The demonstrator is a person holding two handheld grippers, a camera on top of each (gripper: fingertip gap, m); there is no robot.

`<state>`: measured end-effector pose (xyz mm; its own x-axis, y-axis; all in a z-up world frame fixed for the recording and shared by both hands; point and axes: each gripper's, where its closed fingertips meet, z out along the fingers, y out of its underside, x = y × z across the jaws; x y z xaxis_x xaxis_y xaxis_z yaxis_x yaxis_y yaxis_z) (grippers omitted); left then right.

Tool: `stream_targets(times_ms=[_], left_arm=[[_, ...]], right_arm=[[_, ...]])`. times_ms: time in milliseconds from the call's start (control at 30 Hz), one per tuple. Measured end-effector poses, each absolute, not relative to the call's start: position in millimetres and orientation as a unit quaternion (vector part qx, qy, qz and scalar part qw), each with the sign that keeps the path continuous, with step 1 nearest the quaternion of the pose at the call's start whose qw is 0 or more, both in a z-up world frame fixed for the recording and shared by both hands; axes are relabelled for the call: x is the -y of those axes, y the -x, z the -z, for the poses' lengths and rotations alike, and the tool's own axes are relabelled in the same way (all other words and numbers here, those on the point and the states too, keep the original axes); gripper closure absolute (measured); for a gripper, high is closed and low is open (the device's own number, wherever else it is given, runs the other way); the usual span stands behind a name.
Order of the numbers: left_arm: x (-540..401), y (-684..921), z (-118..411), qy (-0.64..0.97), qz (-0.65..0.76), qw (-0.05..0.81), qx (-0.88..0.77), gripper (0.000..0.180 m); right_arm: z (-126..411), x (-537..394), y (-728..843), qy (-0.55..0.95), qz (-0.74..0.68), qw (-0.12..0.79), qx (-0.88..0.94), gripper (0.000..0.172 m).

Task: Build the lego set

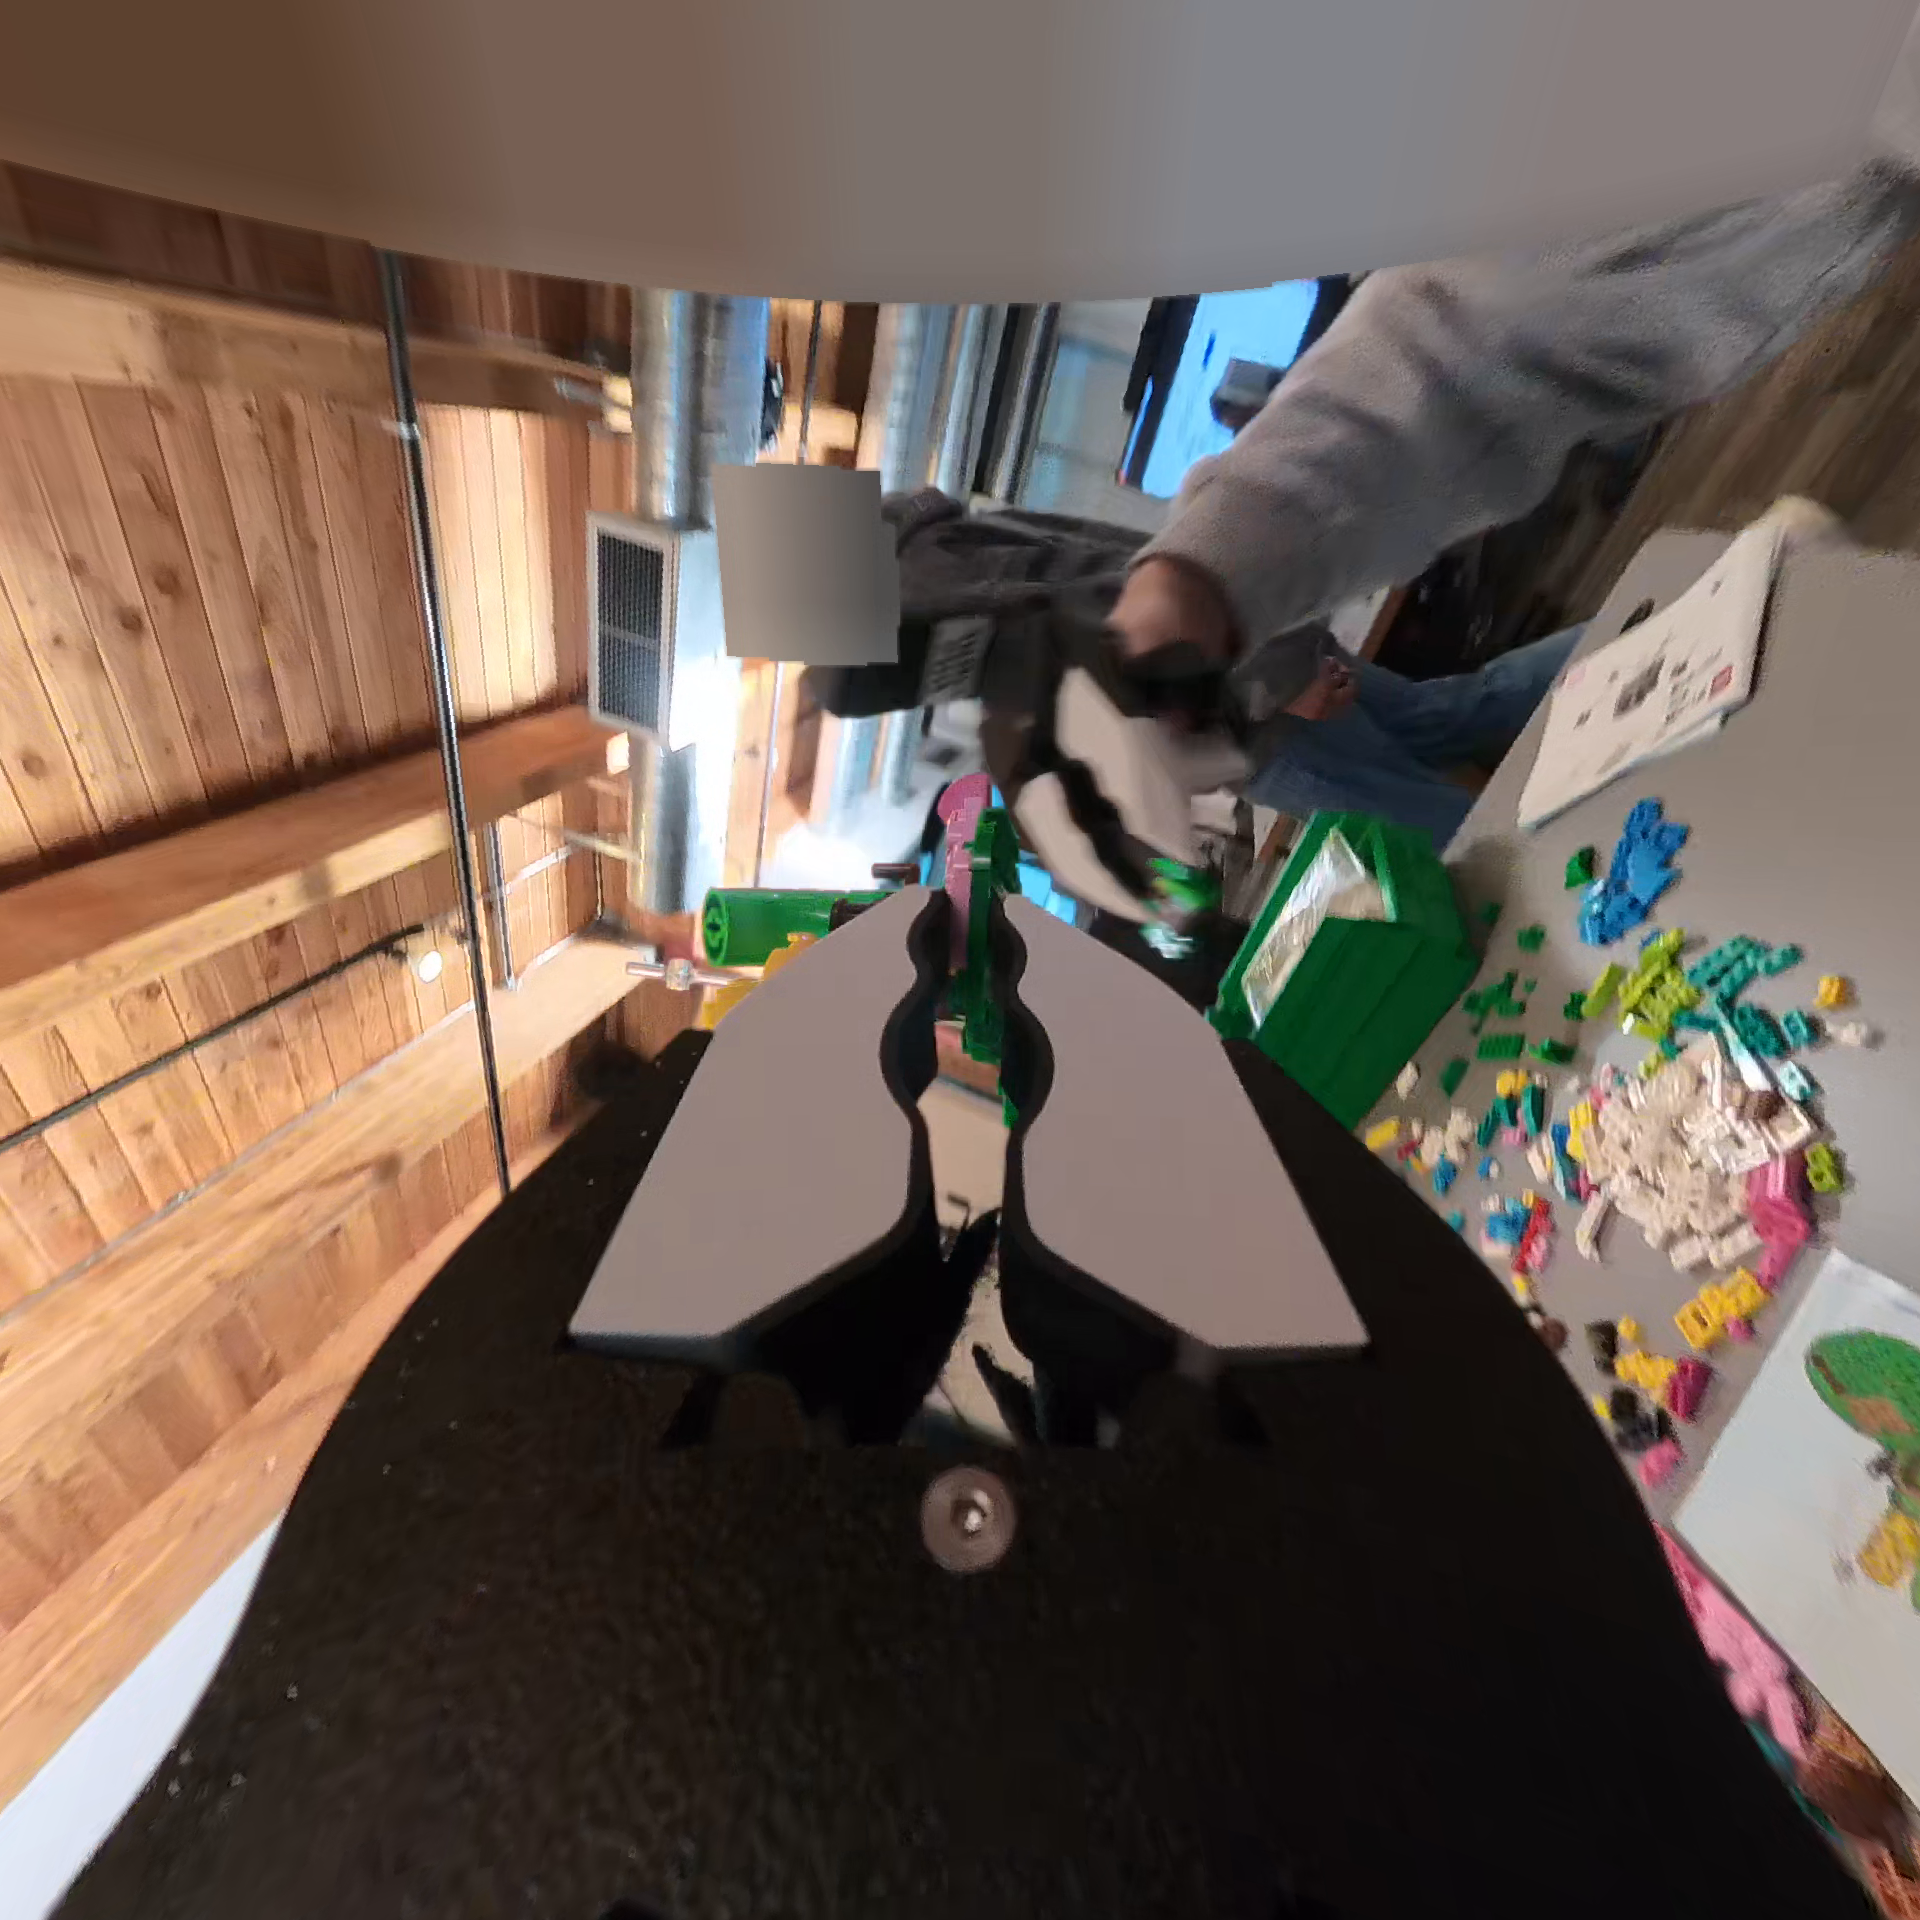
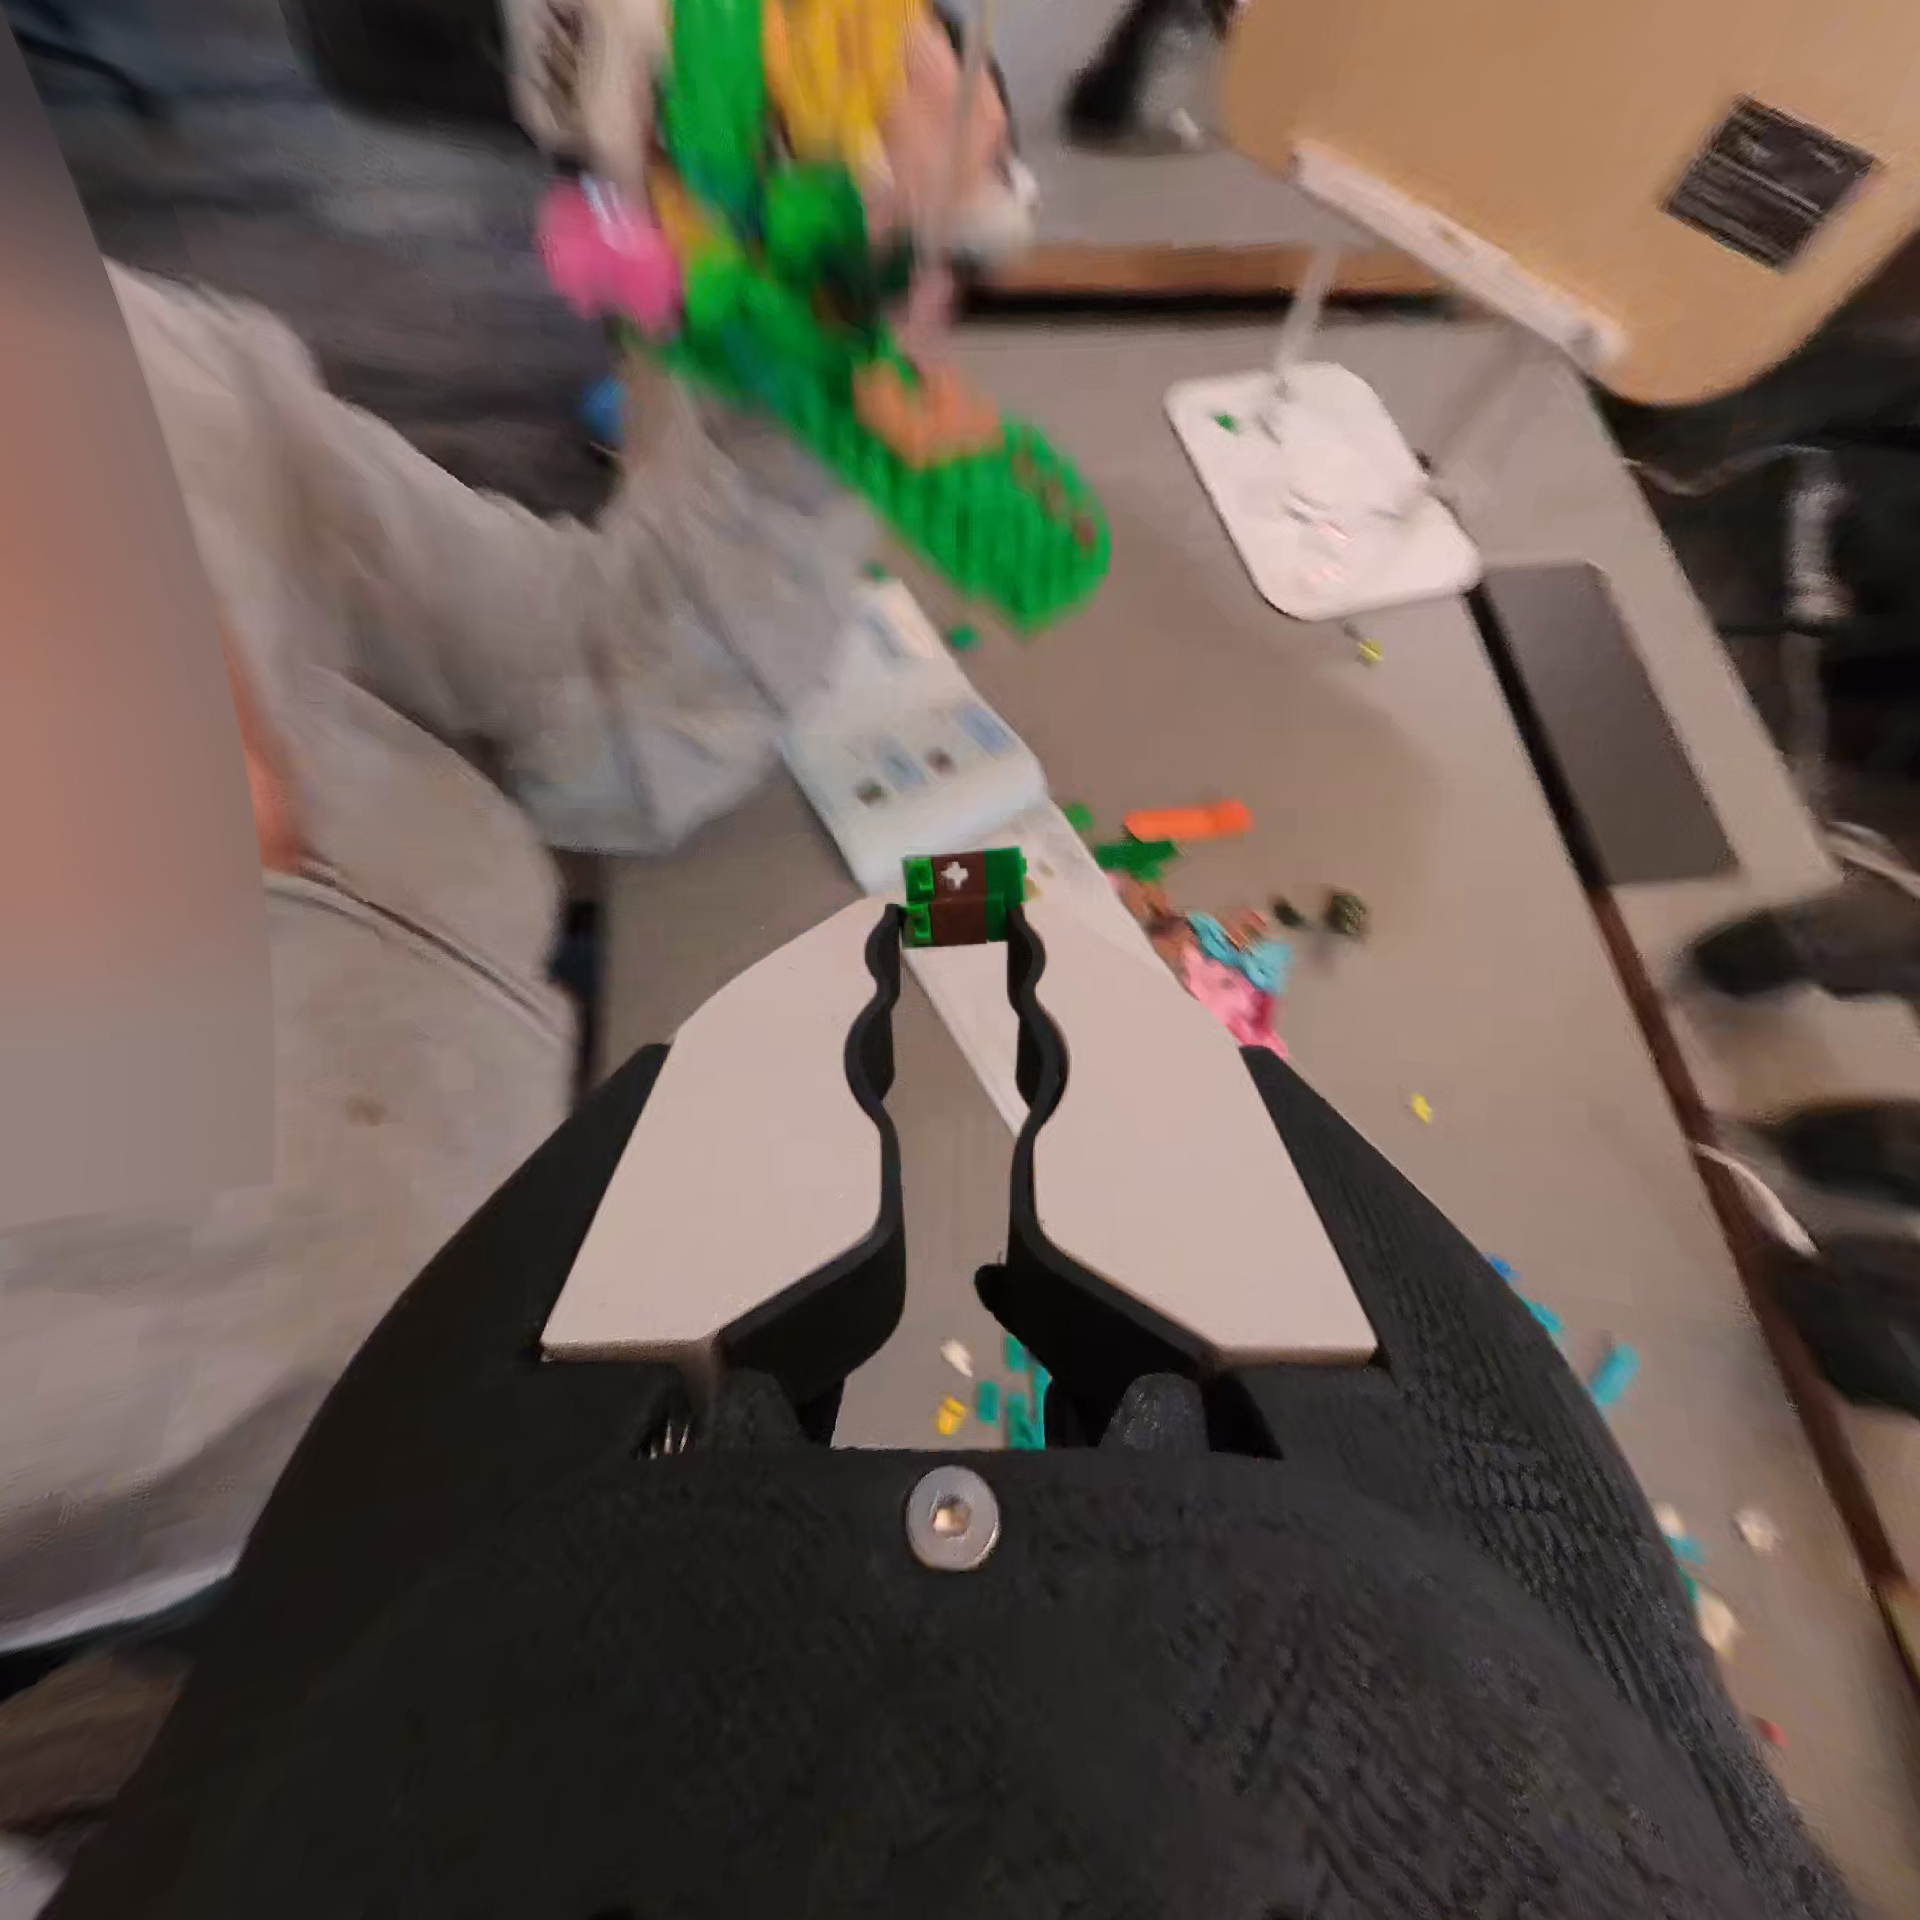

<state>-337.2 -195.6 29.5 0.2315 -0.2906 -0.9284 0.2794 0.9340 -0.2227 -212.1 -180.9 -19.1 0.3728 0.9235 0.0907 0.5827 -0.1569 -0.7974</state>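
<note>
My left gripper is shut on the edge of a green brick plate model with pink parts, seen edge-on and held up in the air. The same model shows blurred at the top of the right wrist view, with pink, yellow and green builds on it, above the grey table. My right gripper is shut on a small green and brown brick piece at its fingertips. The right gripper also shows in the left wrist view, close to the model, with its green piece.
A green bin, a pile of loose bricks and a booklet lie on the table. An open instruction booklet, a white stand base, a dark flat pad and a cardboard box are nearby. Tip to tip, the grippers are about 15 cm apart.
</note>
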Motion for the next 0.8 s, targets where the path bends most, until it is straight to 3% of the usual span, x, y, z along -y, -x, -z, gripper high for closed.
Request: stream_targets(times_ms=[200, 333, 567, 733, 800], left_arm=[[186, 312, 18, 0.089, 0.151, 0.732, -0.659, 0.174], [195, 305, 56, 0.130, 0.137, 0.708, -0.680, 0.174], [223, 298, 95, 0.163, 0.151, 0.701, -0.677, 0.174], [229, 299, 88, 0.185, 0.231, 0.713, -0.636, 0.174], [231, 301, 82, 0.188, 0.272, 0.715, -0.617, 0.174]], right_arm=[[198, 183, 187, 0.772, -0.165, 0.340, 0.510, 0.154], [267, 179, 178, 0.782, -0.104, 0.299, 0.537, 0.154], [287, 178, 178, 0.760, -0.055, 0.280, 0.584, 0.154], [258, 174, 186, 0.729, -0.042, 0.357, 0.583, 0.118], [226, 173, 195, 0.695, -0.045, 0.429, 0.575, 0.116]])
